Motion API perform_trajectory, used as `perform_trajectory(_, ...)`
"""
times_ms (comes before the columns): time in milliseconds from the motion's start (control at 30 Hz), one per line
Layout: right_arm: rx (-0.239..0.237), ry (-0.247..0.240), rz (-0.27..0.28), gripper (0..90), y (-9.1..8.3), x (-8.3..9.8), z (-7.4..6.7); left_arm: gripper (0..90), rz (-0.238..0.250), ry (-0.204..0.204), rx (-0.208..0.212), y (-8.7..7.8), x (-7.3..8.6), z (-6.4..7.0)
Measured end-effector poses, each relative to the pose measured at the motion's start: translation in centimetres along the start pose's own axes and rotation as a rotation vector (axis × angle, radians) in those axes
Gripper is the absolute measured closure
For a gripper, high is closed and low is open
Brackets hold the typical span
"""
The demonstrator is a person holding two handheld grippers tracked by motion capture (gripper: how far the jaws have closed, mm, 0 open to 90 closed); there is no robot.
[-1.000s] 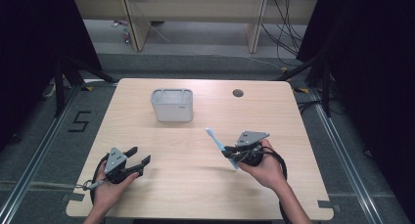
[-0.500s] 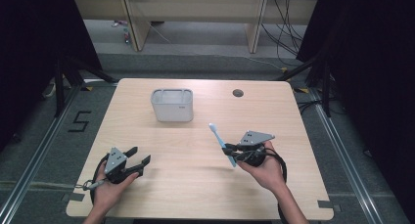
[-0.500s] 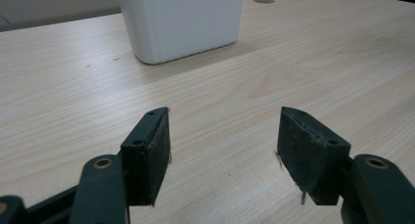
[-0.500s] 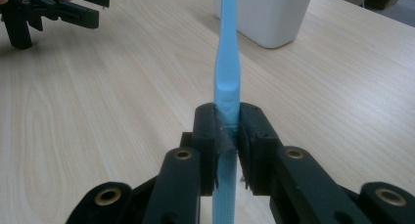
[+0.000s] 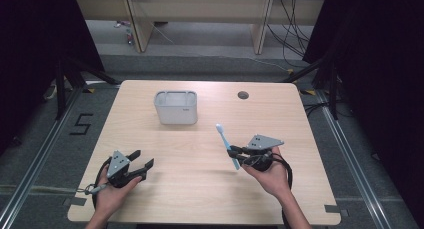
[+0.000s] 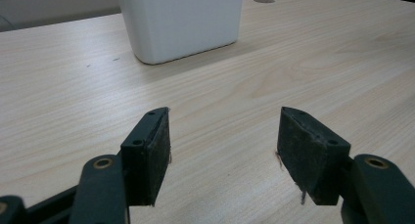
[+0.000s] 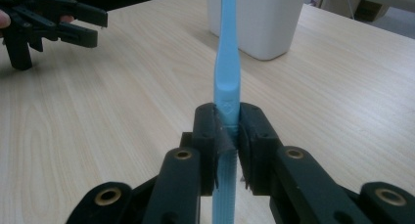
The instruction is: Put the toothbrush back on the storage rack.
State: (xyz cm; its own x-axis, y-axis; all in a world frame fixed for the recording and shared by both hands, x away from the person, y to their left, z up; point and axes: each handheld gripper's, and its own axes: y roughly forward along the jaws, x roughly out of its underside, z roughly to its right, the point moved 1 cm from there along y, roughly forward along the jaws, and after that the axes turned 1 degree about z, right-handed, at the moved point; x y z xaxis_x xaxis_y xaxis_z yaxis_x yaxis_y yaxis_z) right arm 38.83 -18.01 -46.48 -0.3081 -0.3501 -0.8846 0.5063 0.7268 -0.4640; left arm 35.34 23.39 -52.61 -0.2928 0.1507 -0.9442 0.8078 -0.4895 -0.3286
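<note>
The table (image 5: 200, 189) is carrying a white bin (image 5: 175, 107) toward its far side. The left gripper (image 5: 141, 165) is resting low at the near left, jaws released and gripping nothing. The right gripper (image 5: 239, 152) is clenching a blue toothbrush (image 5: 226, 143) at mid-handle, lifted off the wood, head angling toward the bin. Likely step: carrying it over; next, raising it above the rim and letting go.
</note>
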Motion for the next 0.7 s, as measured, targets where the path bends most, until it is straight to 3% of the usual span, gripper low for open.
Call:
perform_trajectory(233, 0.003, 0.027, 0.058, 78.8, -0.05, 0.18, 0.10, 36.5, 0.000, 0.001, 0.000, 0.00, 0.00, 0.00)
perform_trajectory(267, 0.008, 0.012, 0.072, 78.7, -0.10, 0.16, 0.19, 36.5, 0.000, 0.000, 0.000, 0.00, 0.00, 0.00)
perform_trajectory(333, 0.004, 0.036, 0.076, 78.8, -0.12, 0.20, 0.10, 36.5, -0.001, 0.000, 0.000, 0.00, 0.00, 0.00)
perform_trajectory(400, 0.026, 0.007, 0.114, 78.8, -0.08, 0.19, 0.29, 36.5, 0.000, 0.000, 0.000, 0.00, 0.00, 0.00)
perform_trajectory(433, 0.004, 0.057, 0.108, 78.8, -0.09, 0.24, -0.03, 36.5, 0.000, 0.000, 0.000, 0.00, 0.00, 0.01)
perform_trajectory(500, 0.011, 0.033, 0.123, 78.8, -0.14, 0.19, 0.12, 36.5, 0.001, 0.000, 0.000, 0.00, 0.00, 0.00)
perform_trajectory(633, 0.019, 0.037, 0.140, 78.8, -0.20, 0.17, 0.17, 36.4, 0.000, -0.001, 0.000, 0.00, 0.00, -0.01)
perform_trajectory(700, 0.009, 0.062, 0.155, 78.8, -0.12, 0.17, 0.07, 36.5, 0.000, 0.000, 0.001, 0.00, 0.00, -0.01)
